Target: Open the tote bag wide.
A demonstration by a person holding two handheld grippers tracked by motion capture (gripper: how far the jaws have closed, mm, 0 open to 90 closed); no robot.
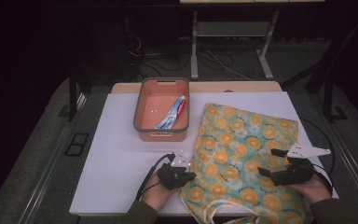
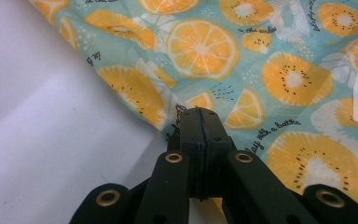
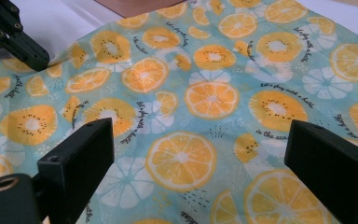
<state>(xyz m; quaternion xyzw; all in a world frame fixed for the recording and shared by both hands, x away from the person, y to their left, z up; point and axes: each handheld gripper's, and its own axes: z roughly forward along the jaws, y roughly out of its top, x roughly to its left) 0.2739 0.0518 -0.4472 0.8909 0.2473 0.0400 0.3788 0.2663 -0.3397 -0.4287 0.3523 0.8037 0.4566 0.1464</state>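
A teal cloth bag (image 1: 242, 144) printed with orange slices lies flat on the right half of the white table, its handles toward the front edge. My left gripper (image 1: 188, 176) sits at the bag's left edge; in the left gripper view its jaws are pressed together on the hem of the bag (image 2: 242, 70). My right gripper (image 1: 264, 171) hovers over the bag's right part. Its jaws stand wide apart above the printed bag (image 3: 200, 107), with nothing held. The left gripper (image 3: 14, 37) appears at the bag's far edge in the right gripper view.
An orange basket (image 1: 161, 84) with a grey rim stands behind the bag's left corner and holds a toothpaste tube (image 1: 172, 115). The white table top (image 1: 116, 144) has bare room on the left. Table legs and cables lie on the dark floor behind.
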